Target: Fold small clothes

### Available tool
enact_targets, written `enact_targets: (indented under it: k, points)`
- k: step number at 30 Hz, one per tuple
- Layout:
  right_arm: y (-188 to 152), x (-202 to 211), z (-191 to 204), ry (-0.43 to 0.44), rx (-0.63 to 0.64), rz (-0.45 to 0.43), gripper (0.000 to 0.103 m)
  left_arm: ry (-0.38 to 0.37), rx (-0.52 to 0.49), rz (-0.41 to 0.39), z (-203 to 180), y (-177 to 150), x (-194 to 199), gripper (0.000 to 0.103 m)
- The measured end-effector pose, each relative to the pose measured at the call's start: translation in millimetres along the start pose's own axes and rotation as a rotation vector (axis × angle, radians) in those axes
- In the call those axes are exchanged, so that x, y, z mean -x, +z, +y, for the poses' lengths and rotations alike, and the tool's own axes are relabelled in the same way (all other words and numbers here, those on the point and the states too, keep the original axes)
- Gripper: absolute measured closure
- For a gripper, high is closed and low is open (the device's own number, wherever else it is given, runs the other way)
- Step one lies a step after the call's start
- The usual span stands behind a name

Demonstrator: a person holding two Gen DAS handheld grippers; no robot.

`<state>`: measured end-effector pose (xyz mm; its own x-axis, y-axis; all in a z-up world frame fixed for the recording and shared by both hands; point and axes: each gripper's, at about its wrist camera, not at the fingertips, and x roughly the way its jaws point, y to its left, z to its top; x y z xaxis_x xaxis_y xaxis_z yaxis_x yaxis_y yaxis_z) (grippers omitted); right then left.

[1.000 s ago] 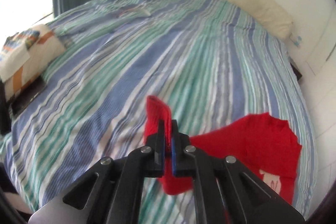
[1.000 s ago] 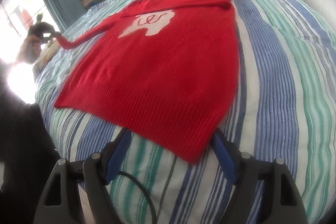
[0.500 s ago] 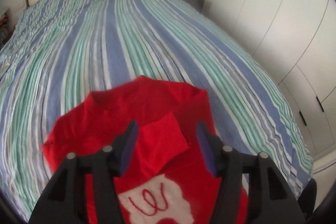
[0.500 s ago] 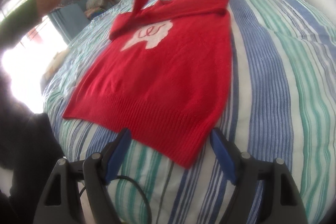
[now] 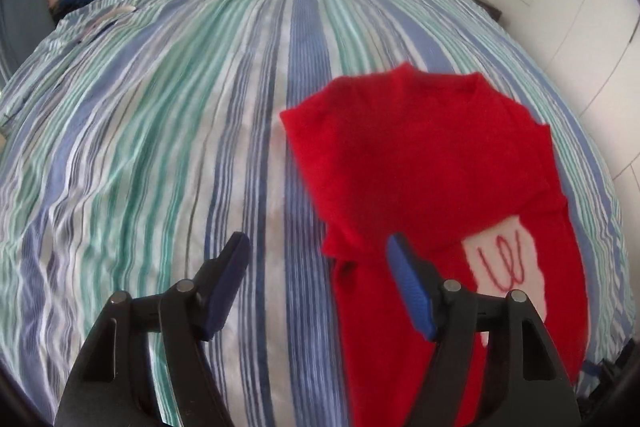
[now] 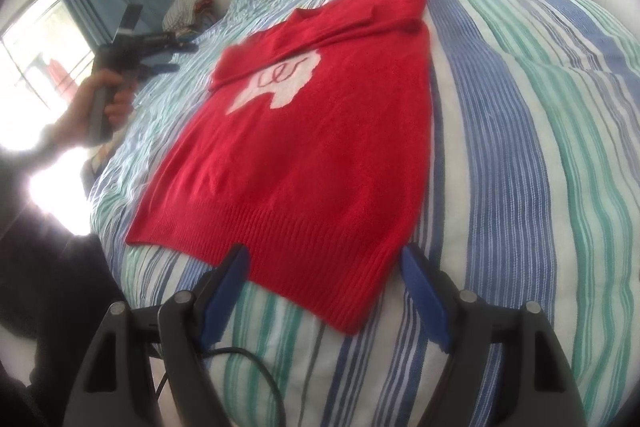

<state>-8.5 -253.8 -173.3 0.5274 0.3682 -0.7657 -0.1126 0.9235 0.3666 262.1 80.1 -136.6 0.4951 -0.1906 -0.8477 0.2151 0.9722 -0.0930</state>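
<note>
Since a second ago the left tool (image 5: pixel 320 279) has let the sleeve drop across the chest; its jaws, opening, hold nothing. Rightward lies the red sweater (image 6: pixel 304 155), flat on the bed (image 6: pixel 540 147), long axis running away from the gaping, empty right tool (image 6: pixel 322 285), nearest the hem. Only the right view shows that hem.

The left wrist view looks steeply down over its gripper (image 5: pixel 318 279) from beside the sweater (image 5: pixel 432 163), close by its collar end, facing up the bed (image 5: pixel 168 115) toward the headboard. The right wrist view looks down from the foot of the bed, close to the sweater's hem. Both share sweater, bed and headboard.
</note>
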Motion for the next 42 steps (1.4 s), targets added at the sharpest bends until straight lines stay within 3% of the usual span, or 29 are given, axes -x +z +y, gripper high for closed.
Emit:
enact_targets:
  k: [3, 5, 9, 13, 17, 22, 23, 24, 25, 27, 30, 32, 34, 36, 37, 42]
  points:
    - [12.8, 9.4, -5.5, 0.053, -0.054, -0.016, 0.026, 0.021, -0.076, 0.038, -15.3, -17.5, -23.1, 0.030]
    - [37.7, 16.3, -9.9, 0.103, -0.079, -0.030, 0.026, 0.074, -0.068, 0.044, -16.8, -24.2, -40.3, 0.030]
    - [124.2, 9.6, -20.8, 0.166, -0.129, -0.039, 0.026, 0.086, 0.064, -0.036, -5.1, -34.6, -50.8, 0.028]
    - [210.9, -39.8, -46.8, 0.201, -0.277, -0.030, 0.029, 0.053, 0.160, -0.101, 10.3, -48.2, -49.0, 0.028]
    - [259.9, -110.2, -59.3, 0.144, -0.339, 0.036, 0.042, 0.060, 0.150, -0.106, 9.1, -47.2, -51.2, 0.028]
    - [266.5, -167.1, -76.0, 0.054, -0.441, 0.104, 0.046, 0.049, 0.165, -0.116, 11.3, -48.2, -51.9, 0.027]
    - [266.4, -172.3, -77.5, 0.078, -0.459, 0.099, 0.058, 0.048, 0.170, -0.119, 12.3, -49.4, -51.0, 0.026]
    - [267.0, -175.5, -75.9, 0.112, -0.448, 0.101, 0.091, 0.048, 0.176, -0.121, 13.3, -50.2, -50.5, 0.026]
    - [268.5, -175.9, -71.2, 0.123, -0.412, 0.115, 0.096, 0.047, 0.182, -0.124, 14.7, -51.4, -49.9, 0.026]
    - [270.8, -158.0, -65.6, 0.057, -0.345, 0.063, 0.097, 0.043, 0.195, -0.132, 16.7, -52.7, -50.4, 0.026]
    - [265.2, -147.4, -70.8, -0.144, -0.275, 0.054, 0.096, 0.058, 0.187, -0.127, 14.0, -51.6, -51.4, 0.026]
    - [257.8, -157.1, -77.5, -0.119, -0.286, 0.119, 0.093, 0.067, 0.179, -0.115, 12.5, -49.9, -50.5, 0.026]
    - [254.6, -152.3, -82.1, -0.100, -0.300, 0.096, 0.084, 0.073, 0.175, -0.098, 12.9, -49.2, -46.0, 0.026]
    - [252.3, -138.9, -81.5, -0.074, -0.289, 0.057, 0.052, 0.082, 0.175, -0.080, 14.7, -52.8, -36.0, 0.026]
    - [249.1, -129.1, -80.7, -0.062, -0.275, 0.040, 0.047, 0.079, 0.175, -0.074, 15.7, -57.0, -29.0, 0.026]
    - [208.7, -77.3, -56.0, -0.079, -0.038, 0.082, 0.046, 0.028, 0.074, -0.051, -9.5, -87.2, 20.3, 0.026]
